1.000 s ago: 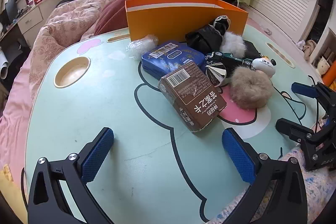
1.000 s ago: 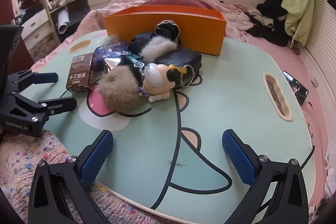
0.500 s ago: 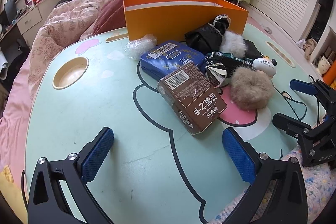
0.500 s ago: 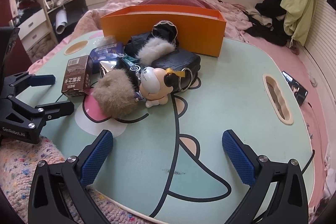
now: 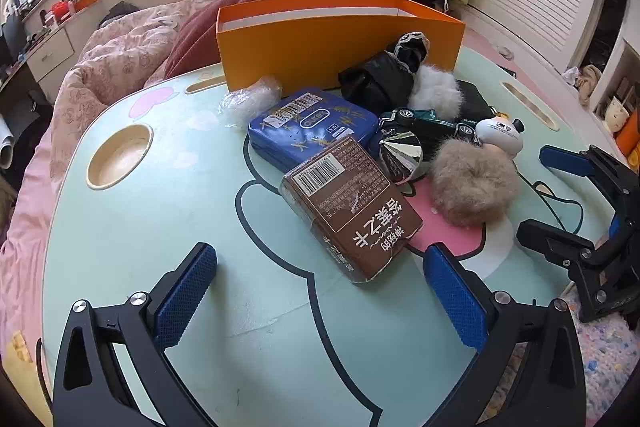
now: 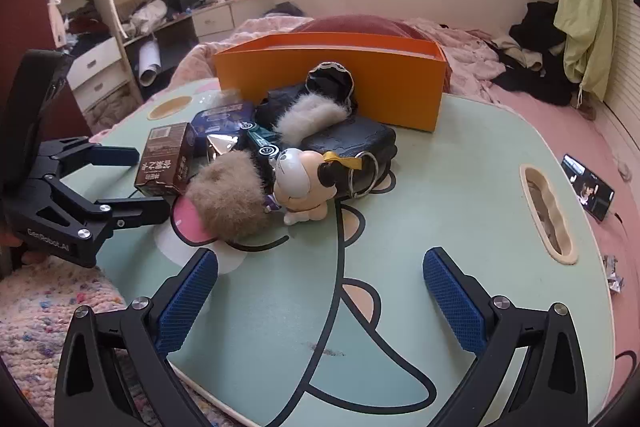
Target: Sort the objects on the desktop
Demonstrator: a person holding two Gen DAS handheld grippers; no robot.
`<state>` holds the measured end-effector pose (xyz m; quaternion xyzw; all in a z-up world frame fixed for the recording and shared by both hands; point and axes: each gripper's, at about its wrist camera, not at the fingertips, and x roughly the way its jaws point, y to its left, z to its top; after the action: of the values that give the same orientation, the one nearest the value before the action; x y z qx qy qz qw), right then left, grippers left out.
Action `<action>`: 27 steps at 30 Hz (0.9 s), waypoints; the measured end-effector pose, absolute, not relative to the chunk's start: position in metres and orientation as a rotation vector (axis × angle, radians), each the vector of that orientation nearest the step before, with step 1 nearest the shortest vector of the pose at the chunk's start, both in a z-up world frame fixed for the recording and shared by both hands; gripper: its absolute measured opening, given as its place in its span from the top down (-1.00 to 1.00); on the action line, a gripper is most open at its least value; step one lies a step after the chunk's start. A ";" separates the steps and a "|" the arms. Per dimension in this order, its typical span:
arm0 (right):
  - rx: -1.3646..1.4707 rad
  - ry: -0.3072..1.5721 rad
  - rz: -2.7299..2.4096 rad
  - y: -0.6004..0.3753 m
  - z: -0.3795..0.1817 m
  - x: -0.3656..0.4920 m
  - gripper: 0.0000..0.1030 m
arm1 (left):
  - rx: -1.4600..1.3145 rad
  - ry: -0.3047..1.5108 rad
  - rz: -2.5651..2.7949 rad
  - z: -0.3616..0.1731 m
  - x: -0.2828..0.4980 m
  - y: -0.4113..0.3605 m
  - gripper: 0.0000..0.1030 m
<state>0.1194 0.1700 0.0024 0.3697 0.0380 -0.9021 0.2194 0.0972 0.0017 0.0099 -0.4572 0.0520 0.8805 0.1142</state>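
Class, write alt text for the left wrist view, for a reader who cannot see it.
An open left gripper hovers low over a mint-green cartoon-printed table, facing a brown cardboard packet that leans on a blue tin. Behind stands an orange open cardboard box; a tan fluffy pom-pom lies right, near the open right gripper.

Clutter on the mint-green surface (image 5: 132,227): brown rectangular carton (image 5: 352,205) lying flat, leaning on the blue flat tin (image 5: 312,127) at its 11 o'clock; tan fur pompom (image 5: 474,181) at its 3 o'clock; open orange cardboard box (image 5: 332,47) upright at 12 o'clock; cream dog figurine (image 6: 302,183) touching the pompom.
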 end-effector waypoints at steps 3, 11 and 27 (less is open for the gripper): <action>1.048 0.174 -2.526 0.164 0.001 0.120 -1.00 | -1.338 0.152 2.575 0.009 0.097 0.001 -0.99; 1.066 0.193 -2.558 0.161 0.002 0.120 -1.00 | -1.338 0.140 2.575 0.008 0.095 0.001 -0.99; 1.066 0.194 -2.559 0.160 0.002 0.121 -1.00 | -1.337 0.138 2.574 0.009 0.096 0.000 -0.99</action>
<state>0.1207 0.1604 0.0021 0.3772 0.0688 -0.9058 0.1805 0.0955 0.0000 0.0085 -0.4572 0.0471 0.8802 0.1184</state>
